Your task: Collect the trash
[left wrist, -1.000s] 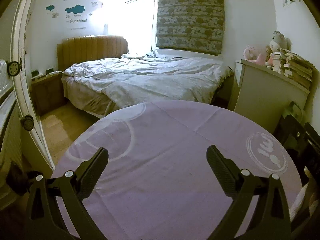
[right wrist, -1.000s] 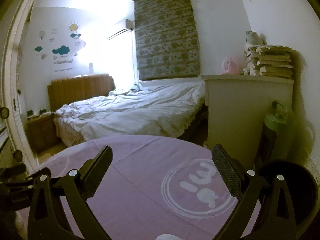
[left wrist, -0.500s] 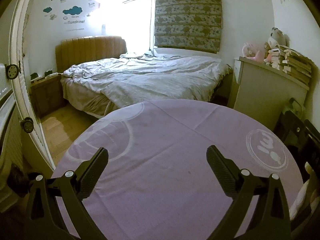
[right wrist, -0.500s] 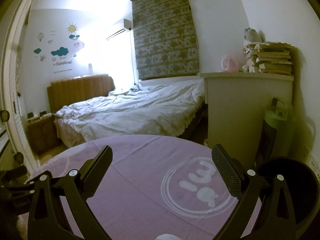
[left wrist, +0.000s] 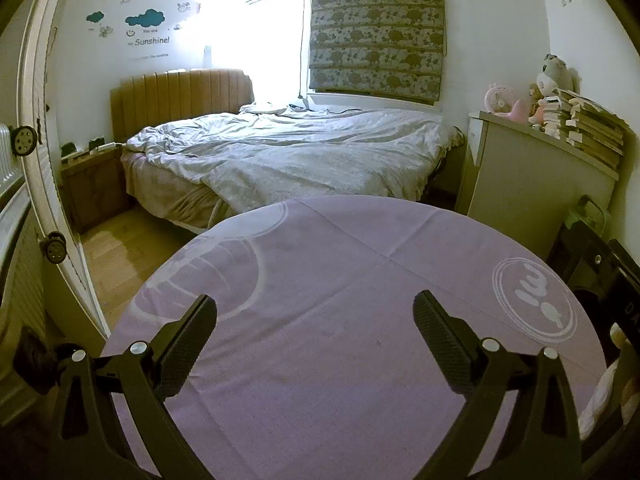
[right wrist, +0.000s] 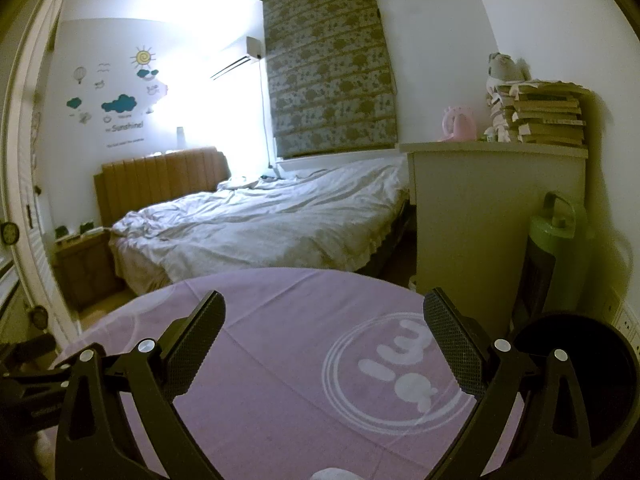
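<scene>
**Grippers poised over a purple table in a dim bedroom**

On the left, the left gripper (left wrist: 316, 316) hangs with its fingers spread wide above a round table (left wrist: 340, 380) under a purple cloth, gripping nothing. An unmade bed (left wrist: 288, 160) lies beyond the far edge. To the right, the right gripper (right wrist: 324, 320) is likewise splayed and empty over the cloth's white logo (right wrist: 400, 376). A small white scrap (right wrist: 332, 474), possibly trash, peeks in at the bottom edge. A dark round bin (right wrist: 580, 360) sits just beside the table's right edge.
</scene>
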Demonstrator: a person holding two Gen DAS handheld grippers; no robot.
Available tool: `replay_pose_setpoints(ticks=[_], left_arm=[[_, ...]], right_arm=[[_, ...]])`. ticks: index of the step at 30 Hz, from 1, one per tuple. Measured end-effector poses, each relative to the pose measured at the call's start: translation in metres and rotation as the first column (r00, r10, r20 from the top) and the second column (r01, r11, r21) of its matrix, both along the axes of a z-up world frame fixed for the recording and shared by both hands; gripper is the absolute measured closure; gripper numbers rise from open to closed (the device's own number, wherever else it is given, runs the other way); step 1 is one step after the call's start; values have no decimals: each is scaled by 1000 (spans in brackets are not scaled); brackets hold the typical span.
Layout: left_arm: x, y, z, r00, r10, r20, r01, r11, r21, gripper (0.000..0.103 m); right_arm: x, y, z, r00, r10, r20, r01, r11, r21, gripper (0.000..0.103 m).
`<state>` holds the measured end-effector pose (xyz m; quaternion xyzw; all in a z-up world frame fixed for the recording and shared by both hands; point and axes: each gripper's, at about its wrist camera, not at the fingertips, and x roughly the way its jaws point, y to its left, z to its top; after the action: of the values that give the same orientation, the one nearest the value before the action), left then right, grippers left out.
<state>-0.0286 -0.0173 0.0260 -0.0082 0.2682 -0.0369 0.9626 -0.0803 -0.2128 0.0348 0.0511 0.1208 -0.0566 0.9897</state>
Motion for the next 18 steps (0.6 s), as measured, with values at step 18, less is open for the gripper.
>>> replay_pose_setpoints(ticks=[18], left_arm=[[1,1,0,1000,-1,-1,1,1000,1,5]], right_arm=[[-1,1,2,1000,-1,-1,1,1000,2,5]])
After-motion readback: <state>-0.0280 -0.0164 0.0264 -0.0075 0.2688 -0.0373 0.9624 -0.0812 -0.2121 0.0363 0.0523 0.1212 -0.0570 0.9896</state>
